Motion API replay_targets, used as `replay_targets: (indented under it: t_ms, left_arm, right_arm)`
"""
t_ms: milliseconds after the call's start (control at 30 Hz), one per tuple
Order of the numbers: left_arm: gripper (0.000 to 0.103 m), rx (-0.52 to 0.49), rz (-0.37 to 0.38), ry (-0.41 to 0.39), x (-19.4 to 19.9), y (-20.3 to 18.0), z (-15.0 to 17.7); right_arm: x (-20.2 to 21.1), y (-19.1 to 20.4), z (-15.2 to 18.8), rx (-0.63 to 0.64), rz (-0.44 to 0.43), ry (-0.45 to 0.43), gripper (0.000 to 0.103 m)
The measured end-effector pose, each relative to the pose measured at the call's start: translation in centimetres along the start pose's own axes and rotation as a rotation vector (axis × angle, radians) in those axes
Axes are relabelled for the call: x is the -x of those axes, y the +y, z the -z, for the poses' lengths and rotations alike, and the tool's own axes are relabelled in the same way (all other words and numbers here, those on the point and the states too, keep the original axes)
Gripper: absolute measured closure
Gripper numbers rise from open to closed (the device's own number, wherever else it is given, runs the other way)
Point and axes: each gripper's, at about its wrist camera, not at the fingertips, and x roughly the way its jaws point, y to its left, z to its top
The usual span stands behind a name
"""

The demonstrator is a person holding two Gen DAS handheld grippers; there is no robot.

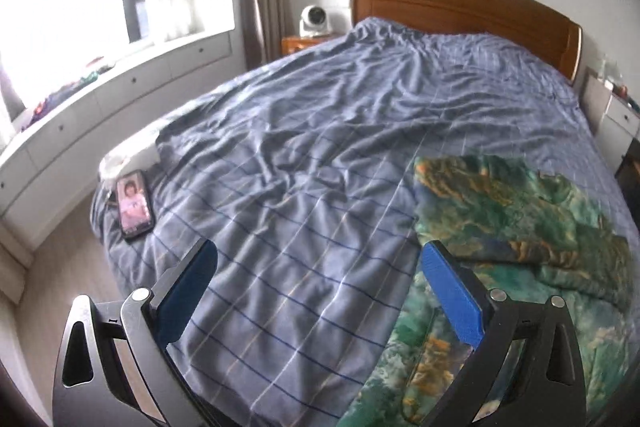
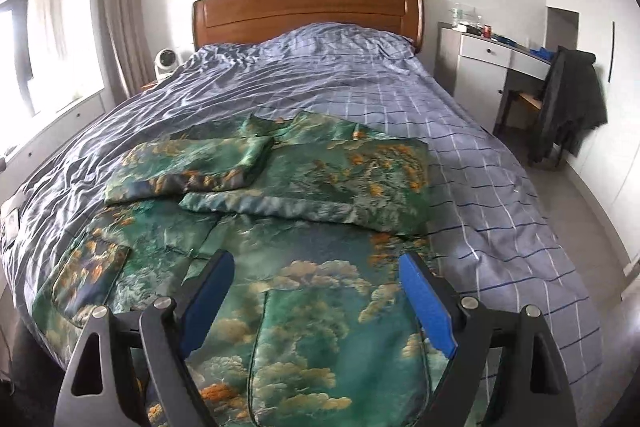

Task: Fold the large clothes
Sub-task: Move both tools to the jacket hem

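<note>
Nearest us, our right gripper (image 2: 316,267) hangs with its blue fingers spread wide and empty above the green satin garment (image 2: 304,291), which lies on the foot of the bed (image 2: 500,187), sleeves folded across its chest. Our left gripper (image 1: 320,259), equally spread, hovers over bare checked bedding beside the garment's edge. We judge the slippery cloth may slide and undo those sleeve folds if pinched carelessly. Farther left, a phone (image 1: 134,205) lies near the mattress edge; dragged bedding could tip it off.

Left claw (image 1: 318,261) and right claw (image 2: 316,273) both gape, holding nothing.
</note>
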Motion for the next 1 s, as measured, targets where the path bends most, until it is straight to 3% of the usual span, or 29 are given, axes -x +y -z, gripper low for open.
replay_targets:
  t_ms: [300, 700, 1000]
  left_arm:
    - [0.001, -0.05, 0.071, 0.144, -3.9, -2.0, 3.5]
    - [0.001, -0.137, 0.156, 0.285, -6.7, -3.0, 7.6]
    - [0.001, -0.184, 0.177, 0.367, -7.9, -3.4, 11.0]
  right_arm:
    - [-1.5, -0.5, -1.3, 0.024, 0.077, 0.118, 0.017]
    - [-2.2, -2.3, -0.7, 0.01, 0.074, 0.16, 0.017]
    - [-3.3, -5.2, 1.1, 0.001, 0.161, 0.234, 0.017]
